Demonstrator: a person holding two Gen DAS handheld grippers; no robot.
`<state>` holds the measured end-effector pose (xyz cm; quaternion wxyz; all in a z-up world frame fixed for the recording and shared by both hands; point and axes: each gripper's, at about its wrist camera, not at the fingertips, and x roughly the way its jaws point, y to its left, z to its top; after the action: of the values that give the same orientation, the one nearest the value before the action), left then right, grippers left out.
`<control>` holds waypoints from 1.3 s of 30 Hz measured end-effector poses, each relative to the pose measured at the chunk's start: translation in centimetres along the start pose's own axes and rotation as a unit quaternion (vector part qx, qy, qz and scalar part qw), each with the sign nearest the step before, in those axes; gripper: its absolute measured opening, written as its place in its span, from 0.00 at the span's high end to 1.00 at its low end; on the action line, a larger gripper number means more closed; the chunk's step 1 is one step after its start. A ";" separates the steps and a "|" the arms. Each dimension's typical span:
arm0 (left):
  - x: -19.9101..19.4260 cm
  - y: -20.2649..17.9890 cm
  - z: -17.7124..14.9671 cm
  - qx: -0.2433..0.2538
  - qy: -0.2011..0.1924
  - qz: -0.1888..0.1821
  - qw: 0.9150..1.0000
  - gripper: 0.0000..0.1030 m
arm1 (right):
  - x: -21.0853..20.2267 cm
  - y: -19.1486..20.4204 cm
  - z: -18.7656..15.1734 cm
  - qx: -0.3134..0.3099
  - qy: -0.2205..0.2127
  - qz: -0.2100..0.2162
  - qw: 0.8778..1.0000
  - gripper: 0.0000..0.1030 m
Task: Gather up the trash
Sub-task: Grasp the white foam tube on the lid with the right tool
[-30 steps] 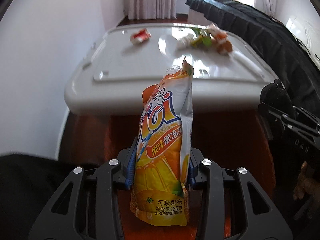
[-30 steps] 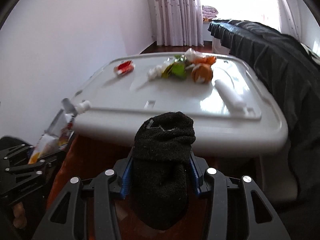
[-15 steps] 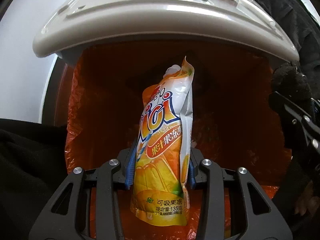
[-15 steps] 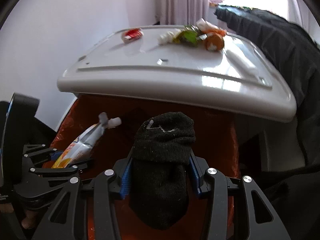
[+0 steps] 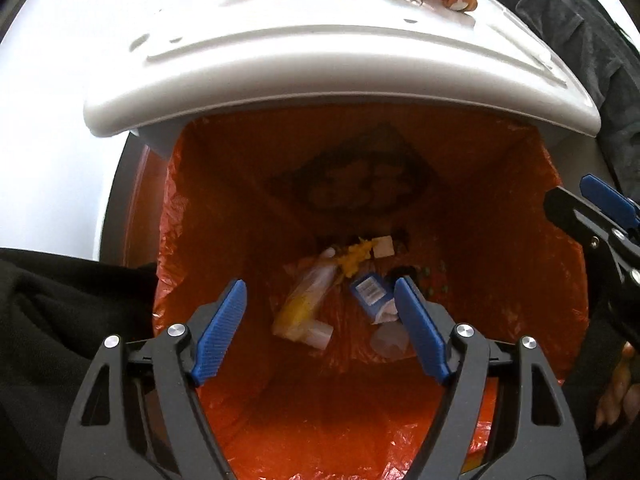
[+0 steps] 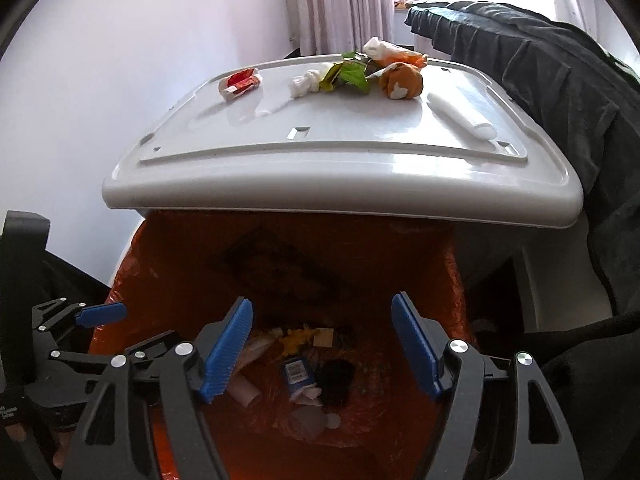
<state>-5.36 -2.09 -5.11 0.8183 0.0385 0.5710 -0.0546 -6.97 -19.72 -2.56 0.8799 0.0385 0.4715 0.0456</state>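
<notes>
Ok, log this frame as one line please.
left claw: open, empty | right claw: open, empty | both over orange-lined bin | pouch and sock inside | wrappers on lid

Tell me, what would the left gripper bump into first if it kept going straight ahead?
Probably the trash at the bottom of the orange bag: the open left gripper points at the yellow juice pouch. Nothing shows in between.
</notes>
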 end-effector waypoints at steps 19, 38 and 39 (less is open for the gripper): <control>-6.1 0.5 4.7 0.015 -0.125 -0.016 0.992 0.20 | -1.1 -2.2 5.1 0.008 -0.015 0.032 0.999 0.30; -3.4 0.3 9.2 0.025 -0.169 0.009 0.985 0.16 | 10.9 -14.4 20.4 -0.002 0.049 -0.046 0.998 0.26; -3.3 0.3 9.3 0.024 -0.169 0.008 0.985 0.16 | 11.5 -14.3 20.3 -0.007 0.058 -0.052 0.997 0.30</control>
<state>2.21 -2.82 1.16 0.9022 0.0530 0.4227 -0.0671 16.95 -33.04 -2.41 0.8526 0.0047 0.5225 0.0053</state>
